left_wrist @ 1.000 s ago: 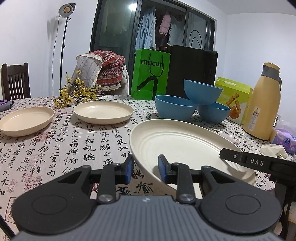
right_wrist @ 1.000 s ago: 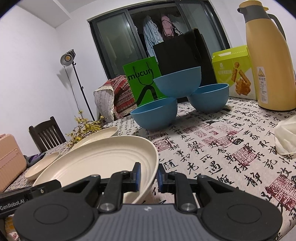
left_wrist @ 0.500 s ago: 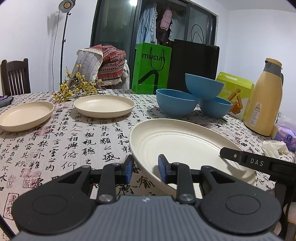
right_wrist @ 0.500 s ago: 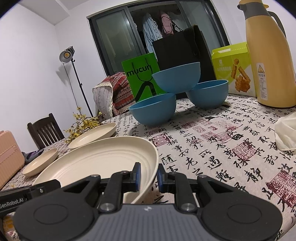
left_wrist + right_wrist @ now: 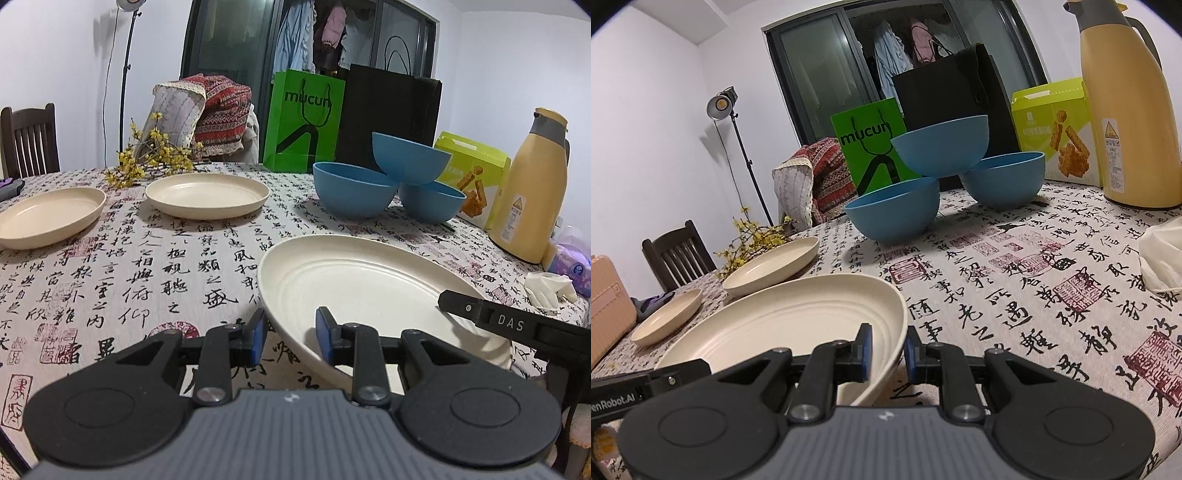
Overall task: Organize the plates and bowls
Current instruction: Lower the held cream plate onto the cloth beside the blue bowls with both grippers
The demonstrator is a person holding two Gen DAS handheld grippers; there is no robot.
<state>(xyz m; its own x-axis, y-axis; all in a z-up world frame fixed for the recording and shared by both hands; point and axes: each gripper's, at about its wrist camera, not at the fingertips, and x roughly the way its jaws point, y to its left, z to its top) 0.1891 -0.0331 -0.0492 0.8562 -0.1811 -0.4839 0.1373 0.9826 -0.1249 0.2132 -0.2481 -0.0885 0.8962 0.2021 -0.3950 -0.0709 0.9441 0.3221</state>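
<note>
A large cream plate [image 5: 362, 280] is gripped at opposite rims near the table's front. My left gripper [image 5: 291, 334] is shut on its left rim and my right gripper [image 5: 888, 349] is shut on its right rim [image 5: 798, 321]. The right gripper's black side [image 5: 498, 321] shows across the plate in the left wrist view. Two smaller cream plates [image 5: 207, 192] [image 5: 48, 214] lie on the tablecloth further back and left. Three blue bowls stand behind the large plate. One bowl [image 5: 410, 158] is perched on the other two [image 5: 351, 188] [image 5: 432, 201].
A yellow thermos jug [image 5: 528, 192], a green snack box [image 5: 476, 173], a tissue pack [image 5: 572, 266] and a crumpled white tissue [image 5: 546, 288] stand at the right. Yellow flowers [image 5: 151, 162], a green bag [image 5: 303, 122], a chair [image 5: 29, 140] and a pink case [image 5: 605, 306] lie beyond.
Both grips on the large plate stay the same. The left wrist view has tipped slightly down, so the far plates and bowls sit a little higher in it.
</note>
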